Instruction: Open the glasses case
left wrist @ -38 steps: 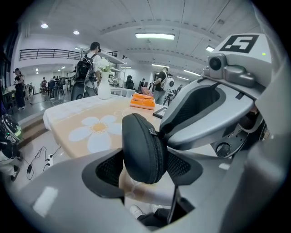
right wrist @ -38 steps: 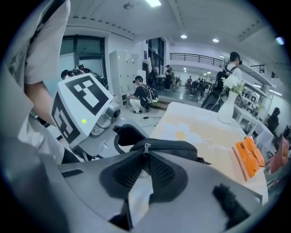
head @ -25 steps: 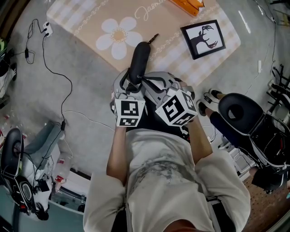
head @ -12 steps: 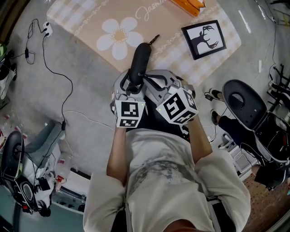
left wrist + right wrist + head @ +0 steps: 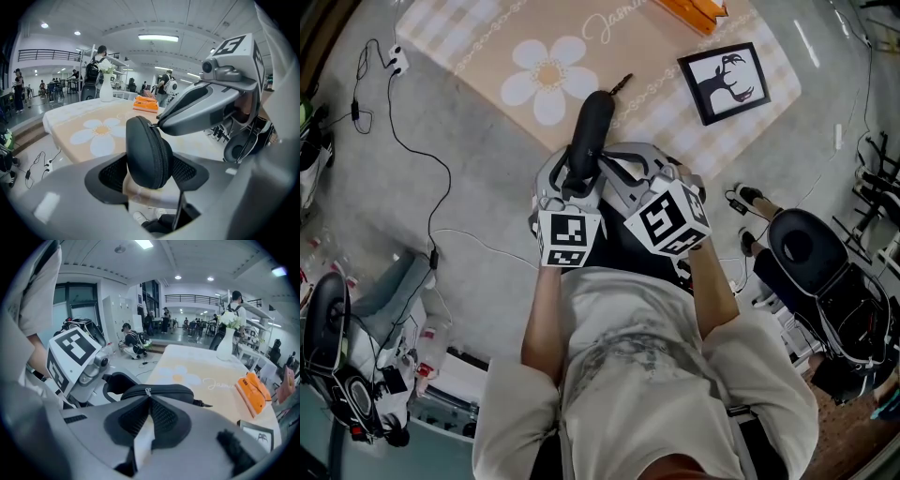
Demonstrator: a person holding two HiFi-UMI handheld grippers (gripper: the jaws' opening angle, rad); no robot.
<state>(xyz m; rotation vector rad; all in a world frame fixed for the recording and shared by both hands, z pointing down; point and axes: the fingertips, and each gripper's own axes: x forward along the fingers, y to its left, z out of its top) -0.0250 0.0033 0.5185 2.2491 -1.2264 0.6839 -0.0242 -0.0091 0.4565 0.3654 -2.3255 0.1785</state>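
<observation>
A black zippered glasses case [image 5: 589, 131] is held in the air just in front of the table's near edge, its long axis pointing away from me. My left gripper [image 5: 573, 184] is shut on the case's near end; in the left gripper view the case [image 5: 147, 152] stands upright between both pads. My right gripper [image 5: 617, 178] comes in from the right. In the right gripper view its jaws are closed at the zipper pull [image 5: 148, 391] on top of the case [image 5: 161, 391]. The zip line looks closed along the visible seam.
Beyond the case is a table with a beige checked cloth with a white flower [image 5: 544, 70]. On it are a framed deer picture [image 5: 725, 81], an orange object [image 5: 694, 9] and a white vase [image 5: 106, 88]. Cables [image 5: 412, 150] lie on the floor at left, and an office chair [image 5: 806, 246] stands at right.
Both grippers and the case have stayed almost still. The chair and the seated person's feet at the right have shifted.
</observation>
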